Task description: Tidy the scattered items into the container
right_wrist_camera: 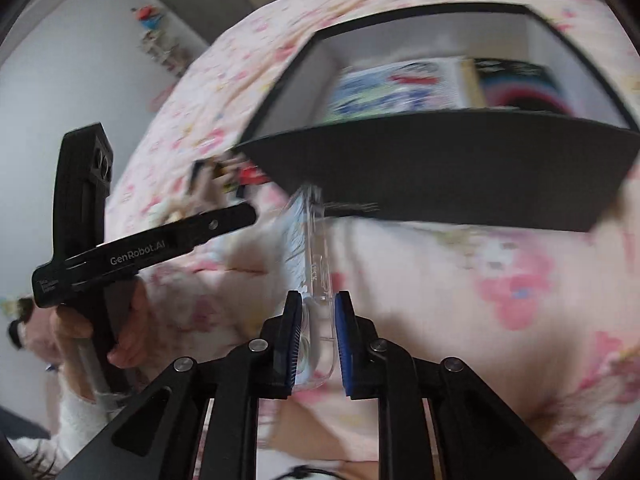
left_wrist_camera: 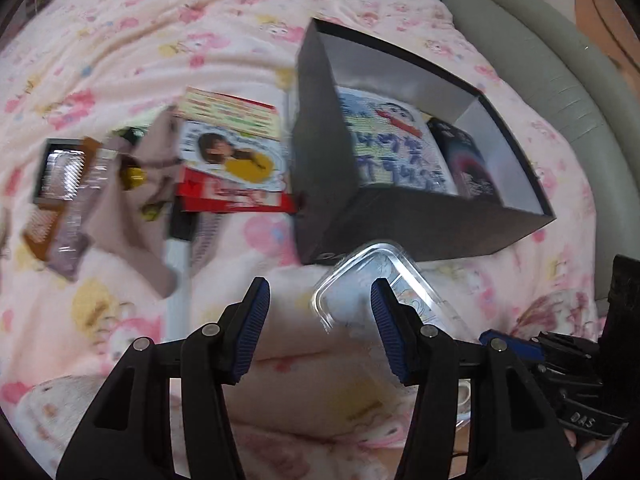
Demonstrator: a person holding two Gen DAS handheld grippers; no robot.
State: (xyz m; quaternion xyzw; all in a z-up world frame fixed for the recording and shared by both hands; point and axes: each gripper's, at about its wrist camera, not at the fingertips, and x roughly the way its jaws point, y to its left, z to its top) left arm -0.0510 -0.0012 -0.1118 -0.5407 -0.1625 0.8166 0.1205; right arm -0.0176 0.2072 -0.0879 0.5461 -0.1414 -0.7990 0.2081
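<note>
Right wrist view: right claw (right_wrist_camera: 316,340) clamps clear case (right_wrist_camera: 318,272) edge-on, long axis toward black box (right_wrist_camera: 440,168); left claw (left_wrist_camera: 320,320) half-open, empty.

Black tongs (right_wrist_camera: 316,340) with ribbed blue pads (right_wrist_camera: 344,340), silver pivot screws, white "GenRobot.AI" lettering; fuzzy white sleeve (right_wrist_camera: 76,416).

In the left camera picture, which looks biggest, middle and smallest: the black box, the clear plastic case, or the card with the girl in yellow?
1. Black box, biggest by far.
2. Clear plastic case and girl card look about alike; the case is nearer the camera and partly hidden by the left gripper, so I won't rank them.
</note>
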